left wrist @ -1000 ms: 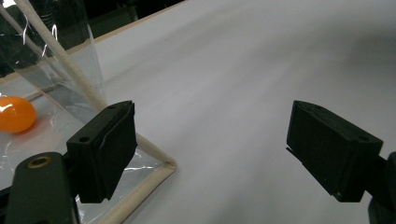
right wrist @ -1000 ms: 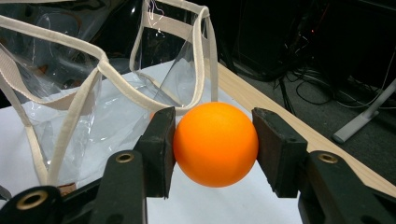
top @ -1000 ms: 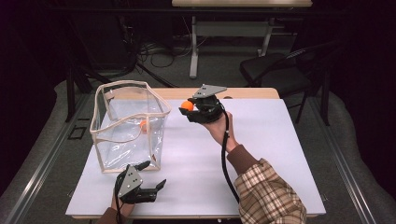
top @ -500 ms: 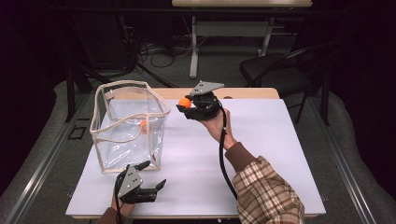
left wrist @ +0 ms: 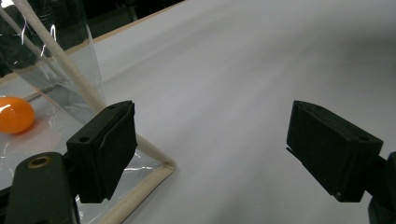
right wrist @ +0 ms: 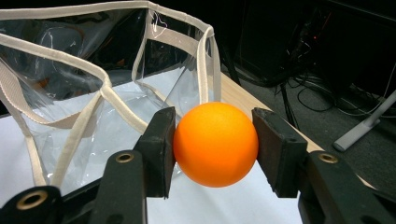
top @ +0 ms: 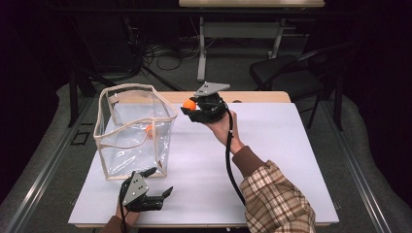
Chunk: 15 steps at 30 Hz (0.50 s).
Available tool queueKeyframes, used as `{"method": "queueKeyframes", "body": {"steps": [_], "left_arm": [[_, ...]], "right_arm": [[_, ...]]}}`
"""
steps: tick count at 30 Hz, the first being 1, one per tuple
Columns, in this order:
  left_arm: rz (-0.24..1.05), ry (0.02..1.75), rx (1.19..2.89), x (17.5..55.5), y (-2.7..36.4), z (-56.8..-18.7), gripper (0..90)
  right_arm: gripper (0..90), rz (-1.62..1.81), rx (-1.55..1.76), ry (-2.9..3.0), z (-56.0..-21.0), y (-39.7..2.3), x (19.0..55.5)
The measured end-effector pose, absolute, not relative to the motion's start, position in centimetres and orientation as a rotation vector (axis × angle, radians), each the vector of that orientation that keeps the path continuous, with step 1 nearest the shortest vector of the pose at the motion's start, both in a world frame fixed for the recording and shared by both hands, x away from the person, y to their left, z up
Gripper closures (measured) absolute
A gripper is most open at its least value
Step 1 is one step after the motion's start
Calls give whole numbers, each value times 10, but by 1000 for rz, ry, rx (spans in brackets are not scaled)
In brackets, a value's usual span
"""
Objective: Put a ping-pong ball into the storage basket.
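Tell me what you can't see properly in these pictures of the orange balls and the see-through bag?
- Orange ball in the right gripper: its sides are covered by the jaws in the right gripper view.
- Second orange ball inside the clear bag: cut off by the picture's left edge in the left gripper view; tiny and hazy behind plastic in the high view.
- Left gripper: the hand holding it is cut off by the bottom edge in the high view.

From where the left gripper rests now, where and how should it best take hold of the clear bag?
Probably the bag's cream-taped upper rim on the near wall, coming from above: the walls are thin film, the tape is firm, and the left gripper stands open beside the near bottom corner.
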<state>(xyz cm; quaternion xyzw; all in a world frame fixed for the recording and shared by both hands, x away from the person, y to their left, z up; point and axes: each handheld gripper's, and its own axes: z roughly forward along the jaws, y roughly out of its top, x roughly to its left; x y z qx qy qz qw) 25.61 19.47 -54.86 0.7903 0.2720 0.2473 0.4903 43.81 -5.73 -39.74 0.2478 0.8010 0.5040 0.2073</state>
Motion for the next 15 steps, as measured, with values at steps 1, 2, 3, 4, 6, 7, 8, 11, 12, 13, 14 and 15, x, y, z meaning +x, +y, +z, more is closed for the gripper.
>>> {"method": "queueKeyframes", "body": {"steps": [1,2,3,4,6,7,8,11,12,13,14,15], "left_arm": [[600,661,1919,256,195,-549,160],[600,661,1919,256,195,-549,159],[600,661,1919,256,195,-549,160],[601,660,1919,256,195,-549,159],[600,661,1918,256,195,-549,159],[601,661,1918,256,195,-549,160],[600,660,1919,256,195,-549,159],[601,659,1919,256,195,-549,159],[600,660,1918,256,195,-549,159],[599,660,1918,256,195,-549,159],[600,661,1916,256,195,-549,159],[599,660,1918,256,195,-549,159]], "right_arm": [[508,1402,689,2232,-397,-57,438],[508,1406,689,2232,-396,-56,439],[508,1407,688,2230,-396,-55,439],[508,1409,689,2231,-395,-54,439],[508,1409,683,2231,-395,-52,439],[508,1408,681,2234,-394,-51,439],[508,1409,677,2233,-394,-50,440],[508,1411,675,2238,-393,-46,440],[508,1410,671,2239,-393,-45,440],[508,1411,665,2239,-393,-44,440],[508,1411,666,2239,-393,-44,440],[508,1409,665,2240,-393,-43,440]]}}
